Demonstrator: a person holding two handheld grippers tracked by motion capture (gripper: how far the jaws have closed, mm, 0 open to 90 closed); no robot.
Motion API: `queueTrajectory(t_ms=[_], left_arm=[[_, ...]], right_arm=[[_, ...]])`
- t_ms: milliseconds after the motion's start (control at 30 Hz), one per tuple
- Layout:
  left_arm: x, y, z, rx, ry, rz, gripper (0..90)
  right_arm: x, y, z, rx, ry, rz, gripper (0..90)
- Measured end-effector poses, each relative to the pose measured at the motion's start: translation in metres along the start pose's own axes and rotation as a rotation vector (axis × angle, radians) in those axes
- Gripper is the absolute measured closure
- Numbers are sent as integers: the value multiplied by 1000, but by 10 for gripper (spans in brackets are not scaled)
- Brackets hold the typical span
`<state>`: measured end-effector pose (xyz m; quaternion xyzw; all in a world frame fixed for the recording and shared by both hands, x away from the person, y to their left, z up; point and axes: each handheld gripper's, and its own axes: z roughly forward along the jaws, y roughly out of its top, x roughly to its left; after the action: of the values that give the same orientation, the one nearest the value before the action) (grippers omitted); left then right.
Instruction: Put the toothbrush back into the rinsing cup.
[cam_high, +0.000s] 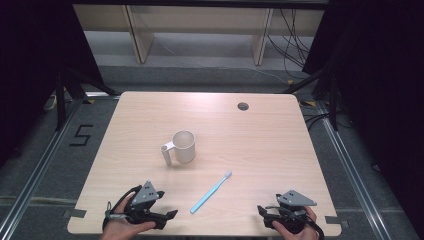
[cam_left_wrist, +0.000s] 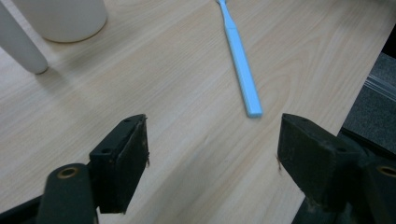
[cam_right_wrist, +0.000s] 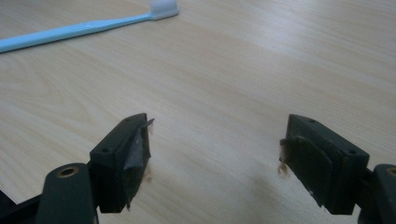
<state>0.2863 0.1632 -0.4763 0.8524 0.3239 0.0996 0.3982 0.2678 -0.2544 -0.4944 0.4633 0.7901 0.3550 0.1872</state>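
Between grippers: blue toothbrush (light, stiff, slim) flat on table; pinch mid-handle. Left gripper, right gripper: jaws apart, empty.

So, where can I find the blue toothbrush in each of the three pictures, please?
High view: the toothbrush lies slanted at the lower centre of the table, bristles up and right.
Left gripper view: the toothbrush runs from the top edge down to right of centre.
Right gripper view: the toothbrush lies along the top left, white bristles at its right end.
Shared landmark: its white bristle end, clearest in the high and right gripper views.
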Motion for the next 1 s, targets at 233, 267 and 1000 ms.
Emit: queueTrajectory(t_ms=[233,267,1000], left_arm=[[-2,19,11,43,-8,11,298],[-5,25,15,61,-12,22,306],[-21,85,81,302,-92,136,622]], right_arm=[[-2,0,0,-6,0,-12,240],[-1,0,-1,-7,-12,-8,241],[-1,1,0,2,13,-30,244]])
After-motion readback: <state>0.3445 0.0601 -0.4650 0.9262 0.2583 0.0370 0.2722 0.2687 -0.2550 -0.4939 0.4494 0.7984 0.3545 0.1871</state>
